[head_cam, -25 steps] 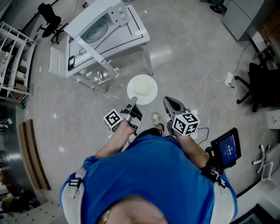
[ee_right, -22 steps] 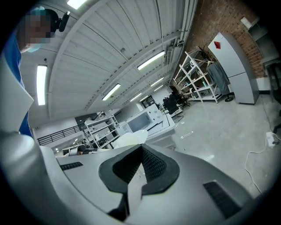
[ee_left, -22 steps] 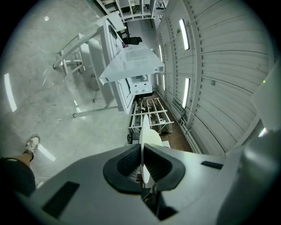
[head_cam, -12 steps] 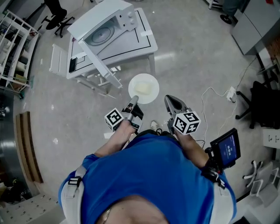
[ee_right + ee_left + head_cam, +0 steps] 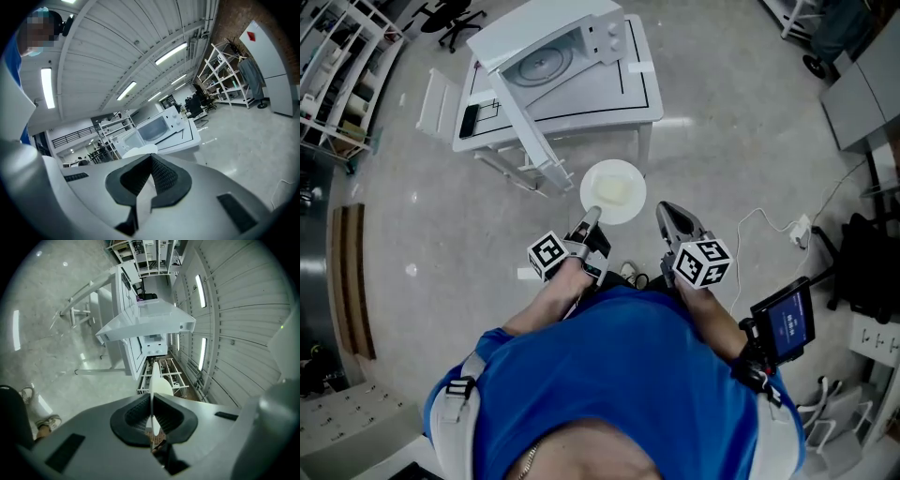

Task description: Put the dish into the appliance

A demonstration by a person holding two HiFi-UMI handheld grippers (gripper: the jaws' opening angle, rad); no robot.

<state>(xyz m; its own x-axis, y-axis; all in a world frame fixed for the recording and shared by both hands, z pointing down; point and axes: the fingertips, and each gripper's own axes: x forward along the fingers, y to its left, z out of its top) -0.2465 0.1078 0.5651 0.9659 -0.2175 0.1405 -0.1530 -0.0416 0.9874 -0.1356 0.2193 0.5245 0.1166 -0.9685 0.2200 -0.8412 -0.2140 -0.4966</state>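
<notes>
Plate (image 5: 613, 191) is not in yet. Your left gripper (image 5: 589, 223) is clamped on its near rim, jaws closed tight on the thin edge. The plate juts out ahead of you over bare floor, short of the table (image 5: 643, 94). Your right gripper (image 5: 667, 214) has its jaws together on nothing, just right of the plate; no contact that I can make out.

The microwave (image 5: 572, 42) sits far back on the table, its door (image 5: 525, 122) swung wide toward you, with the turntable showing inside. Left to do, by my reading: close the gap, raise the plate to the opening, slide it in, let go.

Room to move: the floor ahead is open. Mind the door's near end and the table's near leg, both close to the plate. A cable (image 5: 759, 220) lies on the floor to the right, well apart.
</notes>
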